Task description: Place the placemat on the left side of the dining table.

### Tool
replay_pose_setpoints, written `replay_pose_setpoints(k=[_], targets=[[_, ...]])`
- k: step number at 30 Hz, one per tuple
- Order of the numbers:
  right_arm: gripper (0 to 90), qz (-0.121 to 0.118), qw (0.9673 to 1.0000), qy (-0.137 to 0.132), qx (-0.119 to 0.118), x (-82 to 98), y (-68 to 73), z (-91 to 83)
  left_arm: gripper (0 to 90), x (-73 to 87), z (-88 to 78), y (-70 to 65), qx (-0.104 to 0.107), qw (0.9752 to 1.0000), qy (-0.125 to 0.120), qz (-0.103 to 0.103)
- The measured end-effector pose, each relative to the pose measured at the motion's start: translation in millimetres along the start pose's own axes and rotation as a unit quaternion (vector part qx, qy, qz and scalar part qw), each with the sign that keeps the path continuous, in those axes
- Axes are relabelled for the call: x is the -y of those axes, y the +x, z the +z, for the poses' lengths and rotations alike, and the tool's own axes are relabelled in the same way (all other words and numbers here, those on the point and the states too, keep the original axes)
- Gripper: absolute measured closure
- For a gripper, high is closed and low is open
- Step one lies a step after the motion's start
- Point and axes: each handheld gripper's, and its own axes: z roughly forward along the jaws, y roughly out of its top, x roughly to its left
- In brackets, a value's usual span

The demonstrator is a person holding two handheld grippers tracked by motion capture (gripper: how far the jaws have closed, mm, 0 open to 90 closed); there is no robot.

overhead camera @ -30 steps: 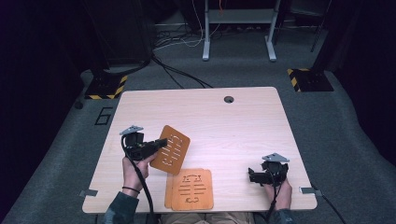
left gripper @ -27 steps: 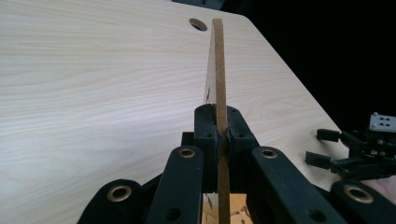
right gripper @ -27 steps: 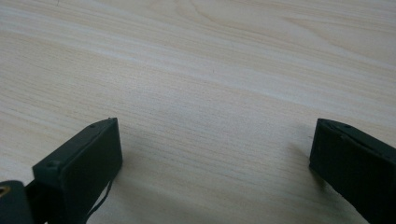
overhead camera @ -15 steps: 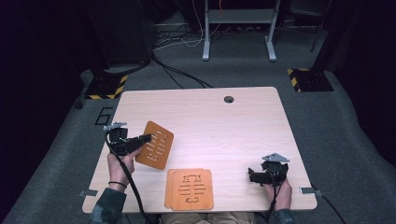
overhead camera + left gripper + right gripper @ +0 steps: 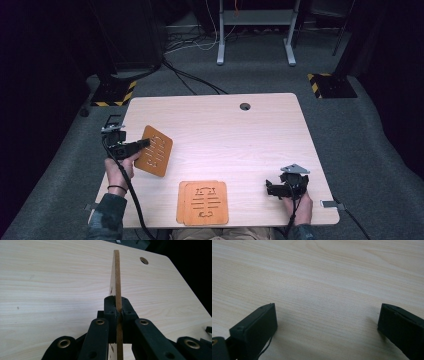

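Note:
A thin brown board with cut slots [image 5: 155, 150] is held up at a tilt over the table's left side, and my left gripper [image 5: 145, 143] is shut on its near edge. In the left gripper view the same board [image 5: 116, 280] stands edge-on, pinched between the two black jaws of that gripper [image 5: 117, 305]. Two more slotted boards [image 5: 202, 202] lie stacked flat near the table's front edge. At the front right my right gripper [image 5: 270, 189] rests low over the wood, jaws wide apart. Bare tabletop lies between that right gripper's [image 5: 325, 317] jaws.
The light wooden table [image 5: 250, 140] has a round cable hole [image 5: 244, 106] near its far edge. Beyond it on the grey floor are cables, a metal stand's legs [image 5: 254, 45] and yellow-black striped blocks [image 5: 327, 84].
My left gripper has carried the tilted board leftward and a little farther from the stack, toward the table's left edge. The right gripper has stayed put.

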Motion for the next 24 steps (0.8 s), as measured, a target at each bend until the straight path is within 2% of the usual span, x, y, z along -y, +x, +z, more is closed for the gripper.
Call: replay_pose_setpoints(k=[8,11,15,19,23,24], targets=[[1.5,0.000,1.0000,0.000,0.000,0.0,0.0,0.0,86.0,-6.8,6.0,19.0,-0.016,0.9995,0.006,-0.025],[1.5,0.000,1.0000,0.000,0.000,0.0,0.0,0.0,86.0,-10.4,7.4,26.0,-0.026,0.9993,0.012,-0.024],[1.5,0.000,1.0000,0.000,0.000,0.0,0.0,0.0,86.0,-15.4,10.3,33.3,-0.042,0.9984,0.015,-0.035],[1.5,0.000,1.0000,0.000,0.000,0.0,0.0,0.0,86.0,-20.3,13.1,41.7,-0.055,0.9976,0.024,-0.036],[1.5,-0.001,1.0000,0.000,0.002,0.0,-0.1,0.1,86.0,-22.4,16.7,47.1,-0.068,0.9959,0.033,-0.051],[1.5,0.000,1.0000,0.000,0.000,0.0,0.0,0.0,85.9,-22.8,18.0,49.5,-0.069,0.9958,0.036,-0.048]])
